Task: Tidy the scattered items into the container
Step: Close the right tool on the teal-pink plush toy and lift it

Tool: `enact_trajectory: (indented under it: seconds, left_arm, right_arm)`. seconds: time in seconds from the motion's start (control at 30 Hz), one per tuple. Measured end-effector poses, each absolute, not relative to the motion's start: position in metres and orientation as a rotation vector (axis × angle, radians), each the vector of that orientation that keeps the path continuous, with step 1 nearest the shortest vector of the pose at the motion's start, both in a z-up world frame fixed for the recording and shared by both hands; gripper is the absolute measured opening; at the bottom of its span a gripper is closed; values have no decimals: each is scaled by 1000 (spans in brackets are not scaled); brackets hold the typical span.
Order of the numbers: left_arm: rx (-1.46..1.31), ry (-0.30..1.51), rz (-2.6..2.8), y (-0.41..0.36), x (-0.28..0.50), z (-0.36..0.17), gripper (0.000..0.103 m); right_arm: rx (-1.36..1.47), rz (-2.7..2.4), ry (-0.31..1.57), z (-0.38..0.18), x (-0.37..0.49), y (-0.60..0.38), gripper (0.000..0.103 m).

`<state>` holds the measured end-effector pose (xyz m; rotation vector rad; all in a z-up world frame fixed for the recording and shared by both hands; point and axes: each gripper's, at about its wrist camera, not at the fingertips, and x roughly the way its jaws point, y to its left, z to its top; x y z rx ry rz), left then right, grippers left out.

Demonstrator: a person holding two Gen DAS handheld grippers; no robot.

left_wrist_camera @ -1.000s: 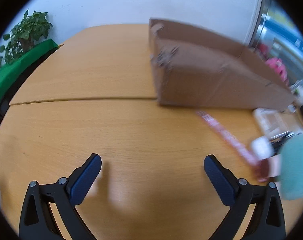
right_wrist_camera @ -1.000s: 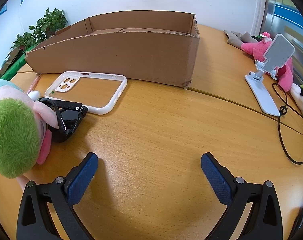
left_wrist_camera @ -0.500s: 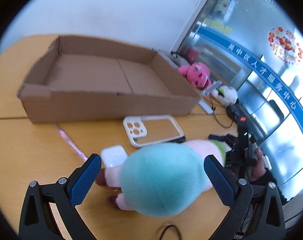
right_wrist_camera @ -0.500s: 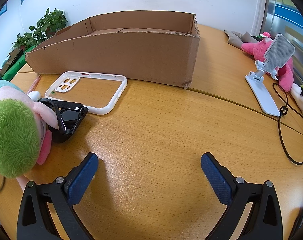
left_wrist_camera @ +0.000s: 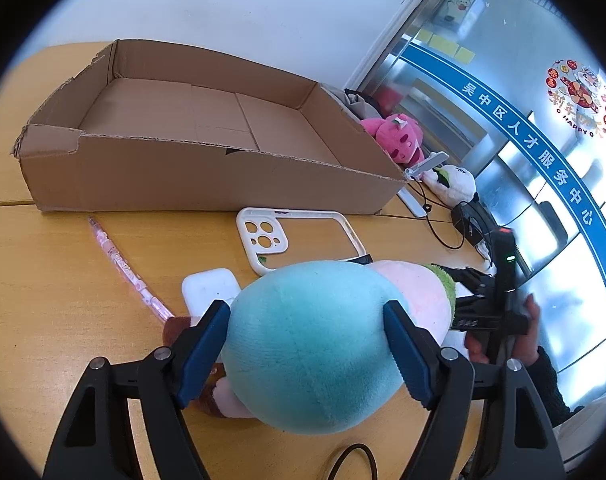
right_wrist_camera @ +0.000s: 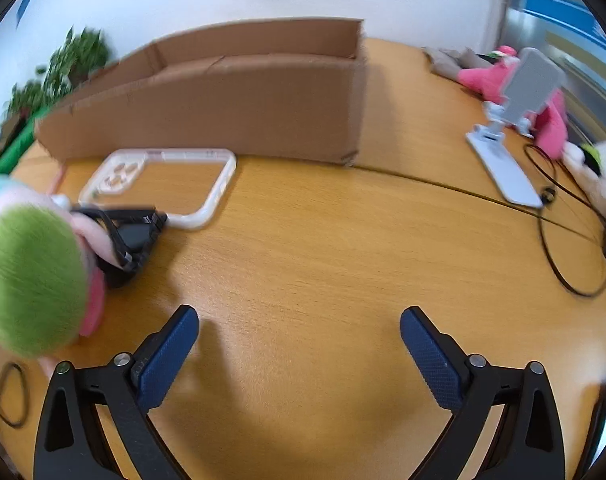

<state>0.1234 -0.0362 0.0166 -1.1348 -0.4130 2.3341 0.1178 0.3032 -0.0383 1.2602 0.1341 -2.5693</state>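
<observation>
A plush toy [left_wrist_camera: 311, 352] with a teal head, pink body and green end [right_wrist_camera: 31, 284] lies on the wooden table. My left gripper [left_wrist_camera: 306, 306] is closing around its teal head, and both blue pads touch its sides. Beyond it lie a white earbud case [left_wrist_camera: 209, 290], a pink pen [left_wrist_camera: 123, 266], a white phone case [left_wrist_camera: 263, 236] and black folded glasses [right_wrist_camera: 135, 236]. The open cardboard box [left_wrist_camera: 183, 176] stands behind them with nothing inside. My right gripper [right_wrist_camera: 299, 314] is open over bare table, to the right of the plush.
A white phone stand [right_wrist_camera: 515, 120], a pink plush [left_wrist_camera: 395, 136], a white plush [left_wrist_camera: 451, 184] and a black cable [right_wrist_camera: 563, 240] lie right of the box. A person's hand [left_wrist_camera: 531, 320] holds the right gripper. A plant [right_wrist_camera: 75, 64] stands at the far left.
The left view swung from bare table and the box's side onto the plush toy, and its jaws narrowed onto the teal head. The right view shifted slightly and is blurred.
</observation>
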Motion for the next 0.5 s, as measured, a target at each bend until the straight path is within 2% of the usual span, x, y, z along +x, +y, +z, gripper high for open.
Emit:
enact_trajectory:
  seconds: [0.2,0.27,0.37,0.5]
  left_arm:
    - [-1135,-422,2323,-37,123,15,78]
    - [-1136,-435,2314,-37,123,14,78]
    - [-1142,-444,2301,-38,123,12,75]
    - [-1137,-452,2306,-40,130,12,70]
  right_arm:
    - [978,-2474,-175,30,159,300,103]
    - [968,-2408,-152,31,167,279,103]
    - [1064,-2350,-29,3,168,236,101]
    - [1119,-2232,-87,-24,172,207,97]
